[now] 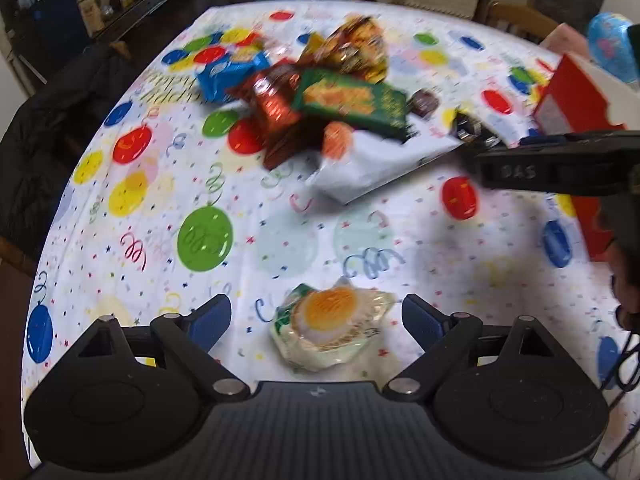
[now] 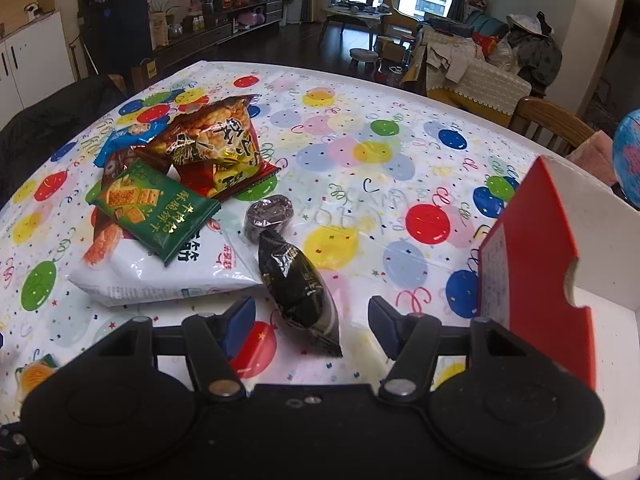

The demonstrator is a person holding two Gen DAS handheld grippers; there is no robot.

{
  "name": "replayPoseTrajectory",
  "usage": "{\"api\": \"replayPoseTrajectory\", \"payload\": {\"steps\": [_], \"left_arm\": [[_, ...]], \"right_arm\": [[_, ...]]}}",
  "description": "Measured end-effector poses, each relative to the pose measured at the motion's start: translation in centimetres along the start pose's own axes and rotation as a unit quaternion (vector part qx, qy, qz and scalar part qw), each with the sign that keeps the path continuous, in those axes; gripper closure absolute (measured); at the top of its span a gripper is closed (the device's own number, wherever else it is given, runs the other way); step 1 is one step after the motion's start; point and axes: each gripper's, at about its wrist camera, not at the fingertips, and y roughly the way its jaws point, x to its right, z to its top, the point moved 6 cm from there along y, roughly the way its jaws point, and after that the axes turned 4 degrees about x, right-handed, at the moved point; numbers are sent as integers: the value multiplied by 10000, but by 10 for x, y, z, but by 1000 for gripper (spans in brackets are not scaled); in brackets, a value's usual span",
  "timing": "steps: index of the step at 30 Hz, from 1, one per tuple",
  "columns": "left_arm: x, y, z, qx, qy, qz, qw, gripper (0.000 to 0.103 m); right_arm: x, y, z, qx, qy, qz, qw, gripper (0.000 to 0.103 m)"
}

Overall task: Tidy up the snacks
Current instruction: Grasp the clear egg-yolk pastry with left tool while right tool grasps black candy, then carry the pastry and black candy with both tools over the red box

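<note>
Left tongs gape around a clear-wrapped egg-yolk pastry on the worktop; right tongs gape around a black snack packet beside the red box.

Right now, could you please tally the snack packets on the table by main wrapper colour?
Green: 1, the cracker packet
White: 1, the large bag
Blue: 1, the packet at the back
Red-orange: 2, the crisps bag and the foil packet
Black or dark: 2, the black packet and the round sweet
Clear: 1, the egg-yolk pastry
Total: 8
</note>
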Motion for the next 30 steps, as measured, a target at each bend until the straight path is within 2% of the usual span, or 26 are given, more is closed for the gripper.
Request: {"api": "replayPoseTrajectory", "payload": {"steps": [4,7,12,13,14,20,30], "left_arm": [[1,6,-1,-78,-16,-72,9999,11],[2,11,-2,-150,-10,-48,9999,22],[-2,13,-2,-179,-113,-38,9998,39],[-1,12,-2,-158,-104,-52,9998,48],[-1,13,-1,-165,-95,-34,9998,48],[-6,12,-2,-201,-225,-113,9995,53],[-16,-13,5,20,-279,-273,9992,54]], "right_arm": [[-2,8,1,-22,-18,23,10000,54],[-2,12,0,-77,56,80,9999,64],[1,11,-1,-34,230,111,9997,68],[2,10,-2,-31,263,113,9996,70],[3,9,-3,-24,293,117,9995,73],[11,0,-9,-56,632,144,9979,76],[14,-37,-12,26,1081,248,9938,75]]}}
